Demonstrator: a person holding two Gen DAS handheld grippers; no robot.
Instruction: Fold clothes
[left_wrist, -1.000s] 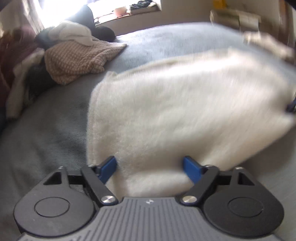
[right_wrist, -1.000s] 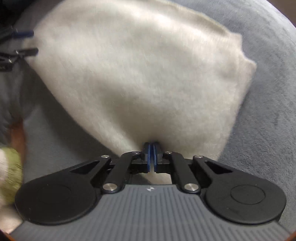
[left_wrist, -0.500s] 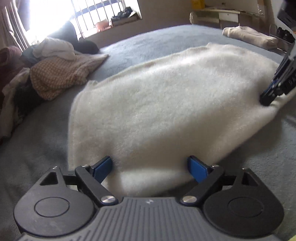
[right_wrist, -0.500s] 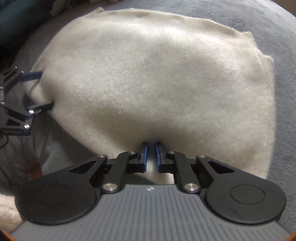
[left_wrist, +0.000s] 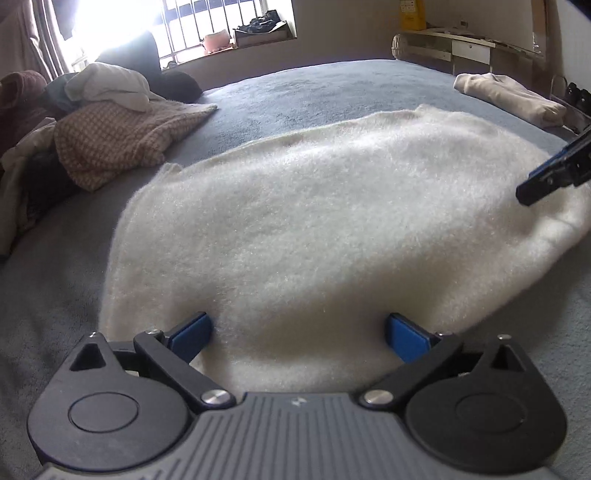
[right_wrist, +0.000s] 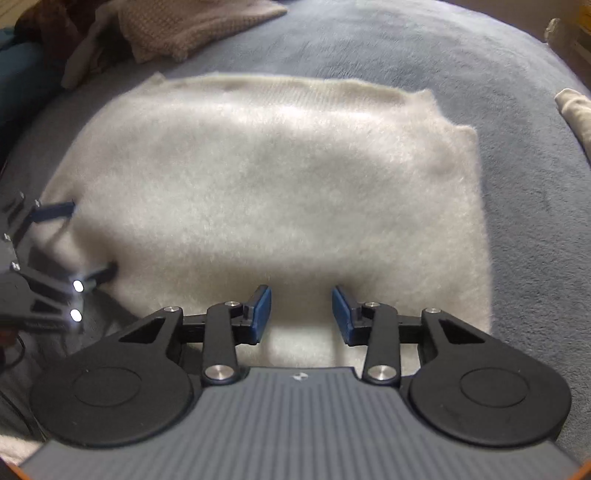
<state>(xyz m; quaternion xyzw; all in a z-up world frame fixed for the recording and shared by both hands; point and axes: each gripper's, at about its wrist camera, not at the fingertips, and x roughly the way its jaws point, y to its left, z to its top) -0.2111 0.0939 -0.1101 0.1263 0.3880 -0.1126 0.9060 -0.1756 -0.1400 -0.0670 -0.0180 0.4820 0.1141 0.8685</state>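
Grey bedding covers the bed, and on it the cream fleece garment lies spread flat as a broad rectangle. A second ago the right gripper was pinched shut on the garment's near edge; now its fingers stand apart with nothing between them, so that edge has been let go and laid down. The left gripper has stayed wide open, straddling the garment's near edge and holding nothing. I judge one fold as just set. Beyond the garment's left corner sits a heap of unfolded clothes; past its far right edge lies a folded beige piece. No containers show
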